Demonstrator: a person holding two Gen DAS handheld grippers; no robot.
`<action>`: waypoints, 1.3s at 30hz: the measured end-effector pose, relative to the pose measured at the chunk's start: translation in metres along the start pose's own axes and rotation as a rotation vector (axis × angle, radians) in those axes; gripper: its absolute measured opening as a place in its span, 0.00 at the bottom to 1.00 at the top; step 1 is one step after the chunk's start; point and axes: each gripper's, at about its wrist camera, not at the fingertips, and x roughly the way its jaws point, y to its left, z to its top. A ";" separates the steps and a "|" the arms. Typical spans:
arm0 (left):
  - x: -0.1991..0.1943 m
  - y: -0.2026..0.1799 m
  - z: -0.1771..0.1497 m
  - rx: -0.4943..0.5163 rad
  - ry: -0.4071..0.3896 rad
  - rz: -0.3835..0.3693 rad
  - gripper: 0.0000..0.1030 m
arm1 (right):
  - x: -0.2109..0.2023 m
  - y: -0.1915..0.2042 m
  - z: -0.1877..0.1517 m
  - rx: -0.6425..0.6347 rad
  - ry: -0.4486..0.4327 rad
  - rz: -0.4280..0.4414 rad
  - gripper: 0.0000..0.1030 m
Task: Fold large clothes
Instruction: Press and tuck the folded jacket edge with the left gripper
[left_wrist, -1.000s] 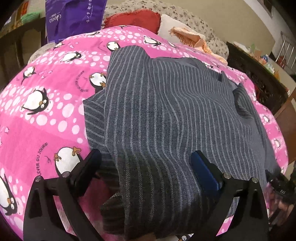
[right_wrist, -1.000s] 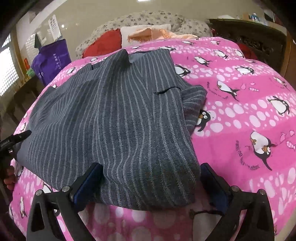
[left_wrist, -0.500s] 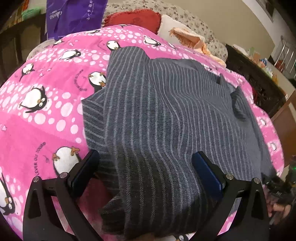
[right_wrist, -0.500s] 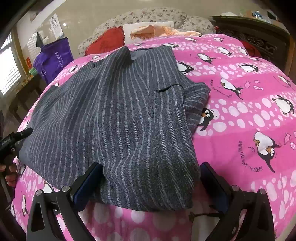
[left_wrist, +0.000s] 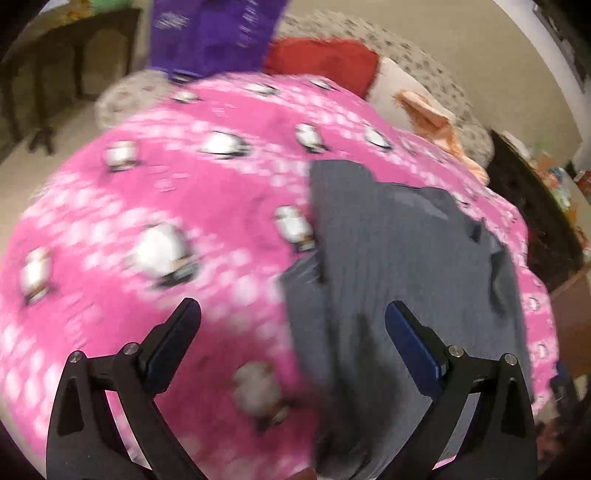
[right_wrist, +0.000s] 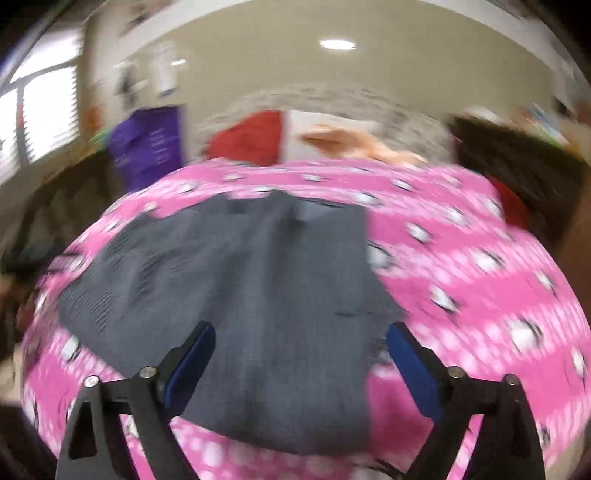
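Grey garment (right_wrist: 258, 295) — pink penguin-print blanket (right_wrist: 461, 277)

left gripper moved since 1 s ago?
Yes. The left gripper has swung left: the grey garment, centred between its open jaws before, now sits to the right, with pink penguin blanket filling the left of the view.

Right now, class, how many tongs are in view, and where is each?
2. The left tongs hang open, straddling the grey garment's left edge on the pink blanket; the right tongs hang open over its near end.
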 end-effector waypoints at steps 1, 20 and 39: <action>0.008 -0.004 0.005 0.005 0.024 -0.021 0.98 | 0.004 0.006 -0.001 -0.022 0.011 0.008 0.85; 0.036 -0.006 -0.004 0.059 0.160 -0.409 0.98 | 0.050 -0.042 -0.064 0.058 0.204 -0.007 0.96; 0.056 -0.025 0.014 0.226 0.222 -0.378 0.87 | 0.055 -0.046 -0.066 0.083 0.222 0.013 0.99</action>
